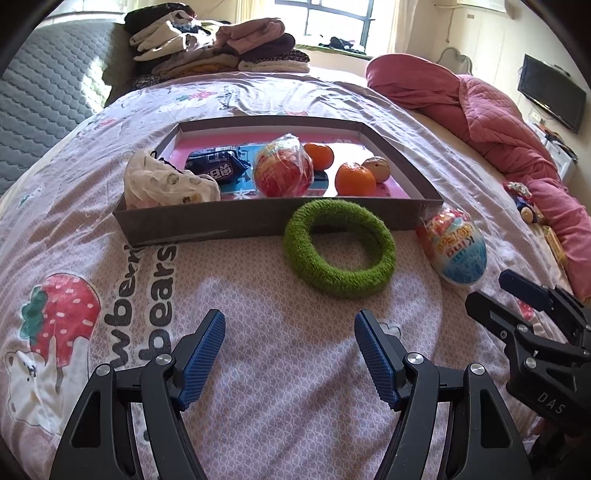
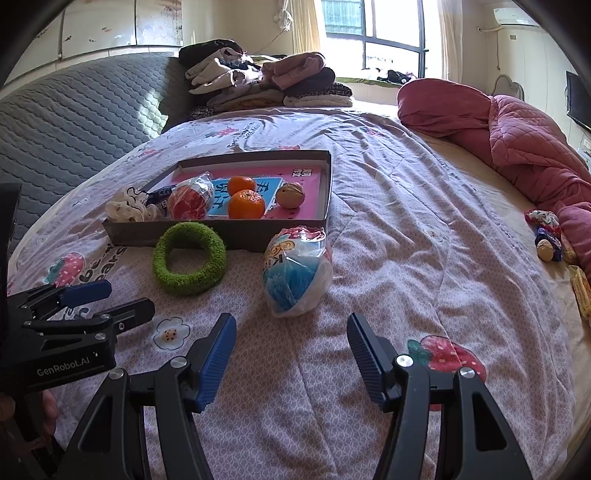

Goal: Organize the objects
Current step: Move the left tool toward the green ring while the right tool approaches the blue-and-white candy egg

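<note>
Left gripper fingers gape short of green ring.

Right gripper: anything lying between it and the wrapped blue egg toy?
Nothing: only bare bedspread separates the open right gripper from the wrapped egg toy, shown in the right wrist view.

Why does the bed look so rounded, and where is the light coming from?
Both views: fisheye lenses bow the bed and darken the corners. Right wrist view: the window is blown out white by sunlight. Left wrist view: soft shadows lie on the bedspread beneath the jaws.
</note>
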A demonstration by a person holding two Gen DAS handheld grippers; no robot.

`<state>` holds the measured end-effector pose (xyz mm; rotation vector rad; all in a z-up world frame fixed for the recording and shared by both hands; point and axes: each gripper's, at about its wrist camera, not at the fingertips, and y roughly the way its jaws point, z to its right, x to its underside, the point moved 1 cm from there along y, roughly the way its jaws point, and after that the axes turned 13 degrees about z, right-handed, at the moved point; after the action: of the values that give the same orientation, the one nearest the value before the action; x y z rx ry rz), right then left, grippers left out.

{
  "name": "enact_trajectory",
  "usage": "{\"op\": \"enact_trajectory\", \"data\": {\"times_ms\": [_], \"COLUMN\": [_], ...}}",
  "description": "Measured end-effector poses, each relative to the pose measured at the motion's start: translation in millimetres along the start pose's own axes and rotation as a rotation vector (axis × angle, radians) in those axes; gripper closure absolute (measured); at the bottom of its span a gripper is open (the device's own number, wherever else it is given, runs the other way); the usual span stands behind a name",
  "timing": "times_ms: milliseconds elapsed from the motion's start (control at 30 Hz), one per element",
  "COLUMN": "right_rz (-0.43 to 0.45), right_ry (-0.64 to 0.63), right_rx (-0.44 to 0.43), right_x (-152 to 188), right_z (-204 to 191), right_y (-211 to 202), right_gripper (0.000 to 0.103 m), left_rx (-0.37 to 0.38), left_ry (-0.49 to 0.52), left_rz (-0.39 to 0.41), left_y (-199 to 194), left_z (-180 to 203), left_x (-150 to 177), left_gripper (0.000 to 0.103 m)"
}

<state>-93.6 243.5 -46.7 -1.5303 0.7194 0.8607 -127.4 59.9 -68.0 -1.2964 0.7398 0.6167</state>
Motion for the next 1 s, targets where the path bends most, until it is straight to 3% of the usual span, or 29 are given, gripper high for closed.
{"op": "enact_trajectory", "data": {"times_ms": [1000], "right_rz": [0.002], "right_ry": [0.025], "right_rx": [-0.013], "right_x": [-6], "right_z": [8], "right_y": [34], "right_gripper": [0.041], "left_rx": [0.026], "left_ry": [-0.045], "left_rz": [0.028], "left_y": [43], "left_z": [-5], "left_x": [-28], "left_gripper": [0.029]}}
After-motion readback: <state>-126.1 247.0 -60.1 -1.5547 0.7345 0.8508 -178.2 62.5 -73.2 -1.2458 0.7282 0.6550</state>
